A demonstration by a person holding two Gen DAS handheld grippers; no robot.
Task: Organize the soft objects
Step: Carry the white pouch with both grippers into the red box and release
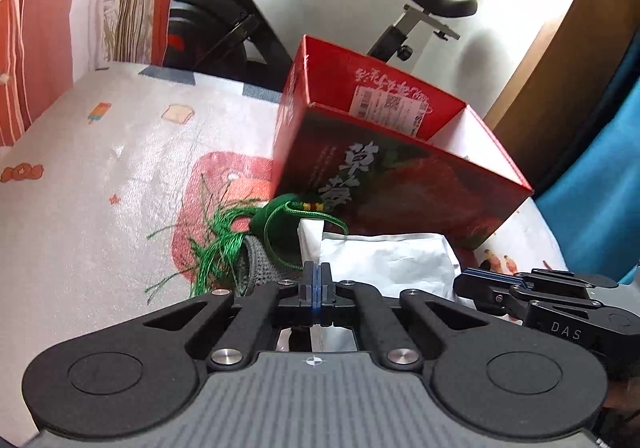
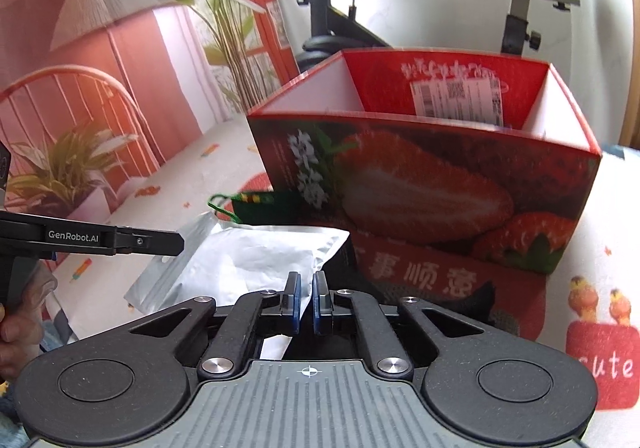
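Two claws, the left claw [image 1: 316, 280] and the right claw [image 2: 306, 294], are pinched shut on the near edge of the white bag [image 2: 256, 260], which lies just in front of the open red box [image 2: 440, 176].

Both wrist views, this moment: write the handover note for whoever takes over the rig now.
Left gripper: shut, white pouch edge apparently pinched between its pads.
Right gripper: closed on the same pouch's near edge.
Pouch lies in front of the red strawberry box, green tasselled pouch and a grey knit item beside it.
Done: pouch gripped; nothing visible in the box.
Left: move the soft items into the box.
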